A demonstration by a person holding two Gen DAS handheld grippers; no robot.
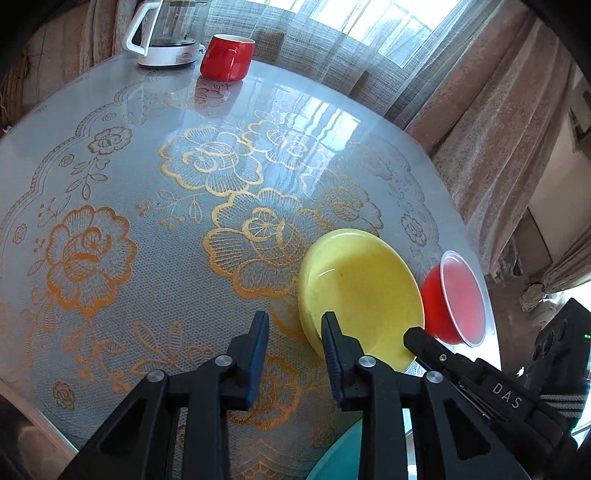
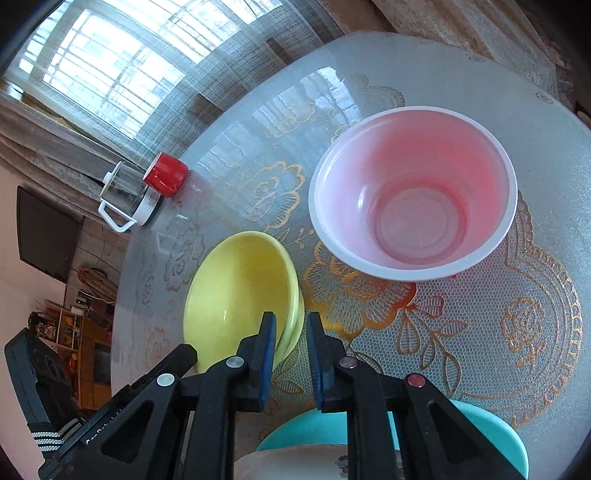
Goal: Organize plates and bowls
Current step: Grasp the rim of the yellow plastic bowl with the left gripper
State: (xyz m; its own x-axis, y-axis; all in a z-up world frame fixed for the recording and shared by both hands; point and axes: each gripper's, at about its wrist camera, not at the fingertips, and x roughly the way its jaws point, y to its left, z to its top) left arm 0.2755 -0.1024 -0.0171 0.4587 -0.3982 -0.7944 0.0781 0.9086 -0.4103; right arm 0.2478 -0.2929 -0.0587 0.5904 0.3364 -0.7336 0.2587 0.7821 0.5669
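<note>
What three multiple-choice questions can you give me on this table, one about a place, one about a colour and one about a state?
1. Where does the red cup stand?
A. Beside the glass kettle
B. On a shelf
C. On the floor

2. What colour is the inside of the red plastic bowl?
A. Green
B. Pale pink
C. Black

3. How is the yellow bowl sitting?
A. Upside down
B. Full of soup
C. Upright and empty

Answers:
1. A, since the cup stands right next to the kettle at the far edge.
2. B, since the right wrist view looks straight into its pink inside.
3. C, since its open side faces up and nothing is in it.
</note>
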